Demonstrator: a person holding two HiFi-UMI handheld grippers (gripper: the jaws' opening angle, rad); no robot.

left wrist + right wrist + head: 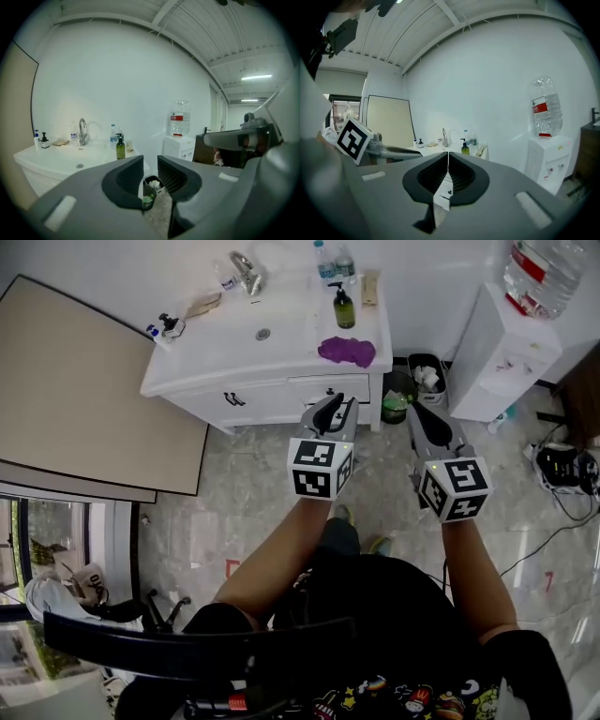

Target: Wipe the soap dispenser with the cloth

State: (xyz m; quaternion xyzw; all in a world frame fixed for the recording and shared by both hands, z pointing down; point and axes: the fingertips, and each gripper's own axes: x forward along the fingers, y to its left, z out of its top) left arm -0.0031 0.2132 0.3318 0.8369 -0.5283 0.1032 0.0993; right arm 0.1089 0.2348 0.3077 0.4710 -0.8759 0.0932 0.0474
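The soap dispenser, a green bottle with a black pump, stands at the back right of the white sink counter. It also shows in the left gripper view as the dispenser and in the right gripper view as the dispenser. A purple cloth lies crumpled on the counter just in front of it. Both grippers hang in the air short of the counter, over the floor. My left gripper is open and empty, pointing toward the cloth. My right gripper is shut with nothing in it.
A faucet, water bottles and small items stand along the counter's back. Two bins sit on the floor between the vanity and a white water dispenser. A large beige board leans at left. Cables lie at right.
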